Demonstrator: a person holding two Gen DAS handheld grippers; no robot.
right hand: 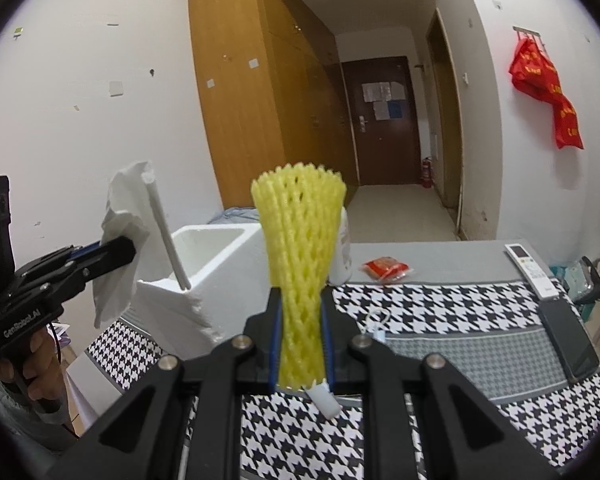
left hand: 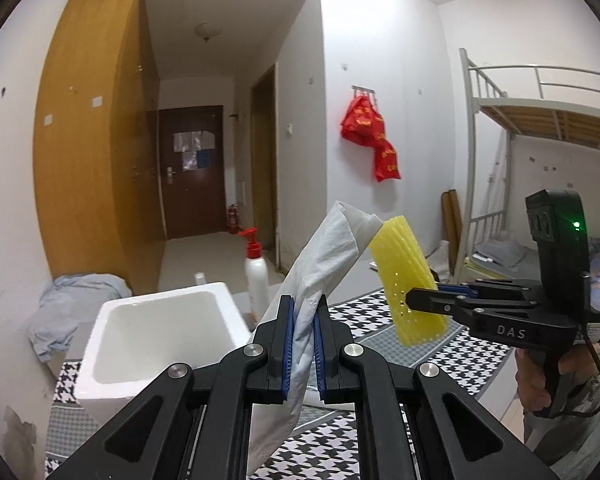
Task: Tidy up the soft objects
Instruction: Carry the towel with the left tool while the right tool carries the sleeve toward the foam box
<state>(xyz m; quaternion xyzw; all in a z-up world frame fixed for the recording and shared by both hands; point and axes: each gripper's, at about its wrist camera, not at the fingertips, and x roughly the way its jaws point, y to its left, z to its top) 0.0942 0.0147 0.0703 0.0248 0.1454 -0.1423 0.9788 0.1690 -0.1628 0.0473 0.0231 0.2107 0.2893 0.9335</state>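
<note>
While both my hands are full, quick rundown, left to right:

Foam box: white foam box (left hand: pixel 156 336) sits on the checkered tablecloth (left hand: pixel 384 316), off to the left and below both grippers, open side up. That's my guess for where the soft stuff goes.

Left gripper: my left gripper (left hand: pixel 303 344) is clamped on a white foam sheet (left hand: pixel 320 276) with tissue bunched round it. The sheet's long axis runs up and away from the jaws, tilted right. This hand is nearer the box, so I'd drop it first.

Right gripper: my right gripper (right hand: pixel 301 344) is squeezing a yellow foam net sleeve (right hand: pixel 300 248) at its waist, long axis nearly upright, top flared out. It's held in the air well right of the box, with the left hand's load in between.

Pose: both grippers tip slightly down, side by side above the table, loads clear of the cloth.

Watch out: white bottle (left hand: pixel 257 276) stands just behind the box.
</note>
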